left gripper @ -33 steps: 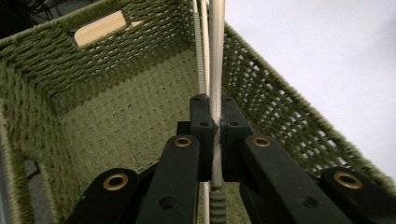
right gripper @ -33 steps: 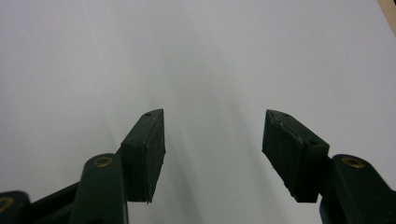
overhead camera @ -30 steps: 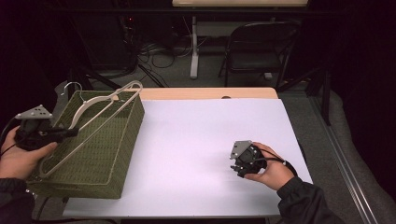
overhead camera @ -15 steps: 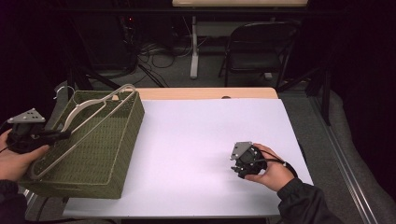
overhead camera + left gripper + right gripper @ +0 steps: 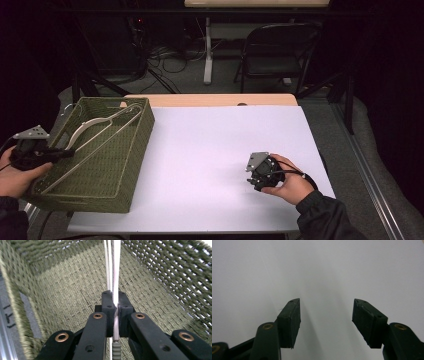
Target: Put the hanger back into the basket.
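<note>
High view overhead; gripper views close, forward-facing.

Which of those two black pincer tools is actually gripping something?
The left gripper: its jaws are shut on the white hanger inside the green woven basket. The right gripper stands open over the bare white table.

The basket (image 5: 107,165), tipped up on its side a second ago, now lies flat on the bench (image 5: 210,165). The left gripper (image 5: 62,153) (jaws clamped on the hanger (image 5: 100,125)) has sunk, apparently slightly leftward.
</note>
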Action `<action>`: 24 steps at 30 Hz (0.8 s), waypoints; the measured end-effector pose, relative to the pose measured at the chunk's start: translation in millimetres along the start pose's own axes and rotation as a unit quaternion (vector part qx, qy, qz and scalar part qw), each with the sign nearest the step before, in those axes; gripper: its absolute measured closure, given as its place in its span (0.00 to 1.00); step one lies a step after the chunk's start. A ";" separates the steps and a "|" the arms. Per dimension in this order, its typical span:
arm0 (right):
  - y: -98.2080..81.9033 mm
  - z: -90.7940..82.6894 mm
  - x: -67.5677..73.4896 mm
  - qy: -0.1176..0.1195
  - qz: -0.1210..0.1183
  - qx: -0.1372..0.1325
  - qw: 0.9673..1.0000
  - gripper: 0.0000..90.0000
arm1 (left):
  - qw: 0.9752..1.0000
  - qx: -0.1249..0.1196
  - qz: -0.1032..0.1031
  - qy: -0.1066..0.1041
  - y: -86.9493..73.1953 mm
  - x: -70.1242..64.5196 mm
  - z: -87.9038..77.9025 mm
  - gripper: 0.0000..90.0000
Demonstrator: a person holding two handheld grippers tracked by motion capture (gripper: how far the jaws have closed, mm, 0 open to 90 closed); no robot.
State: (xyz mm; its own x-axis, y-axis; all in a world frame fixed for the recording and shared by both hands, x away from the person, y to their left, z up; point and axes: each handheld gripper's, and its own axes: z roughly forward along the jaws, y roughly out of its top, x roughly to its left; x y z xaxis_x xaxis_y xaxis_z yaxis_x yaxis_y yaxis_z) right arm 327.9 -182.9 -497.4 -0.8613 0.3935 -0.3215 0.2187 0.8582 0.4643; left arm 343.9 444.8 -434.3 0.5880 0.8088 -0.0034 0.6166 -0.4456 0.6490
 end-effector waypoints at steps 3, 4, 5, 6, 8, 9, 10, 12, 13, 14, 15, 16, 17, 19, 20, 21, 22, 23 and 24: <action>-0.1 0.0 0.1 -0.001 0.000 0.000 1.000 0.44 | 1.000 0.004 -0.005 -0.004 -4.8 1.4 7.7 0.97; -0.2 0.1 0.2 0.000 -0.003 -0.003 1.000 0.44 | 1.000 0.009 -0.004 -0.005 -6.7 1.5 11.8 0.97; -0.2 0.1 0.2 0.000 -0.003 -0.003 1.000 0.44 | 1.000 0.013 -0.002 -0.005 -7.7 1.6 14.1 0.97; -0.2 0.0 0.4 0.000 -0.003 -0.004 1.000 0.44 | 1.000 0.020 -0.004 -0.005 -9.1 1.5 17.8 0.97; -0.9 -0.3 1.1 -0.001 0.006 -0.004 1.000 0.44 | 1.000 0.025 -0.006 -0.009 -10.8 1.9 22.8 0.97; -0.9 -0.3 1.1 -0.001 0.006 -0.004 1.000 0.44 | 1.000 0.029 -0.006 -0.010 -11.0 2.3 24.5 0.97; -1.1 -0.6 1.0 -0.001 0.006 -0.005 1.000 0.44 | 0.999 0.029 -0.008 -0.012 -11.0 2.2 25.9 0.97; -1.2 -0.9 0.3 -0.001 0.004 -0.006 1.000 0.44 | 0.999 0.030 -0.010 -0.013 -10.7 2.4 27.8 0.97; -1.3 -1.1 0.4 -0.001 0.004 -0.006 1.000 0.44 | 0.999 0.032 -0.011 -0.013 -10.8 2.9 28.7 0.97; -1.4 -1.1 0.5 -0.001 0.004 -0.006 1.000 0.44 | 0.999 0.035 -0.014 -0.011 -10.8 3.0 29.2 0.97; -1.4 -1.1 0.6 -0.002 0.005 -0.006 1.000 0.44 | 0.999 0.036 -0.017 -0.008 -10.8 3.4 29.9 0.97; -1.5 -1.0 0.8 -0.002 0.004 -0.006 1.000 0.44 | 0.999 0.037 -0.022 -0.002 -10.7 3.8 30.0 0.96; -1.5 -0.9 1.3 -0.002 0.006 -0.006 1.000 0.44 | 0.999 0.037 -0.027 0.005 -10.8 4.5 29.9 0.95; -1.3 -1.2 1.2 -0.002 0.003 -0.005 1.000 0.44 | 0.999 0.029 -0.038 0.025 -11.6 5.9 28.3 0.90; -1.2 -1.7 1.4 -0.002 0.004 -0.007 1.000 0.44 | 0.999 0.021 -0.040 0.030 -12.3 7.7 25.4 0.85; -1.0 -1.9 1.2 -0.001 0.004 -0.007 1.000 0.44 | 0.998 0.010 -0.045 0.048 -14.0 9.1 22.2 0.81; -1.0 -1.9 1.2 -0.001 0.004 -0.007 1.000 0.44 | 0.998 0.010 -0.045 0.048 -14.0 9.1 22.2 0.79; -1.4 -2.0 1.1 -0.002 0.002 -0.008 1.000 0.44 | 0.997 0.012 -0.047 0.055 -15.0 10.3 20.4 0.79; -1.6 -2.4 0.9 -0.003 0.001 -0.008 1.000 0.44 | 0.997 0.014 -0.050 0.064 -15.9 11.2 18.9 0.79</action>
State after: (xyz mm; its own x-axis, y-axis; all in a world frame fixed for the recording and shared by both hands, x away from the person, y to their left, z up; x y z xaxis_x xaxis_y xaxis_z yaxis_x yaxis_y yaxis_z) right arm 325.7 -184.7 -496.4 -0.8581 0.3969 -0.3257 0.2127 0.8521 0.4781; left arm 350.6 453.7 -459.1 0.4524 0.8913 0.0319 0.6843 -0.3699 0.6284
